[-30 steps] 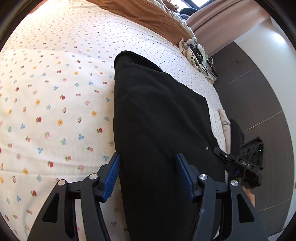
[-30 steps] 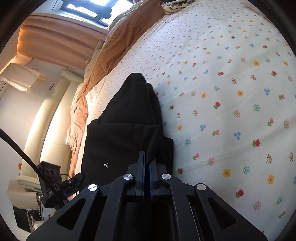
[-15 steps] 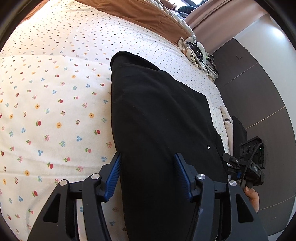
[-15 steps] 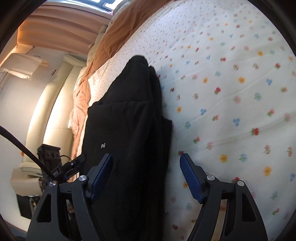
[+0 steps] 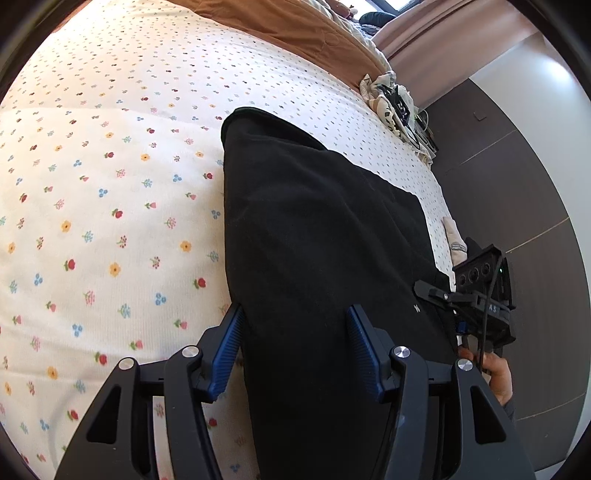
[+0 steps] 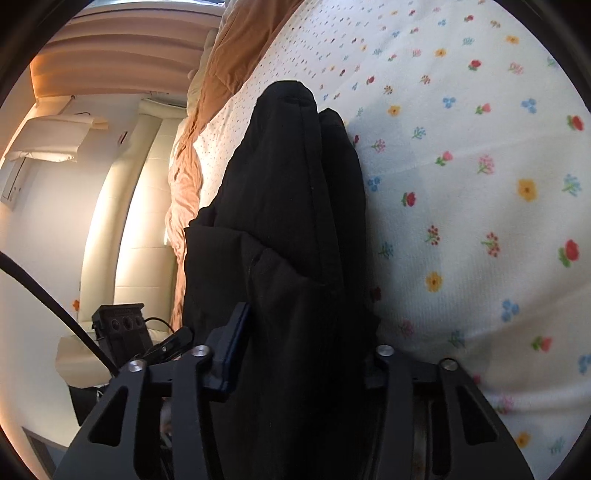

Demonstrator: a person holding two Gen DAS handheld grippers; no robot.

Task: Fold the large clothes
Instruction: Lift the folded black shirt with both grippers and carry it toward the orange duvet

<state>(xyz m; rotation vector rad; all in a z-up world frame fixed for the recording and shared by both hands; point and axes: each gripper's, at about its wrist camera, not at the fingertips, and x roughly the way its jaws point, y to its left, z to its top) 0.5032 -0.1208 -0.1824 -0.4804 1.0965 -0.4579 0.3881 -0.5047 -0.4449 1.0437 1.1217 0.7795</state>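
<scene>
**Two grippers at the near edge of a black garment**

One bed sheet, white with small coloured flowers, fills most of both views. A brown blanket lies along its far side, and a rumpled patterned cloth sits near the far corner by the dark wall.

The garment lies on the sheet in a long folded strip that runs away from both cameras – flat and broad in the left view, with a small white mark near its right edge. In the right view the same garment looks bunched, with several layers stacked and a rounded far end.

The left gripper stands about half open. Its blue pads straddle the garment's near left edge, one over the sheet and one over the black cloth; neither visibly presses on it.

The right gripper is closing, with the thick folded end of the garment between its jaws. The left pad lies against the cloth's side; the other is hidden behind the folds, so a firm grip cannot be confirmed.

A hand holds the right gripper's handle at the bed's edge – seen from the left camera.
</scene>
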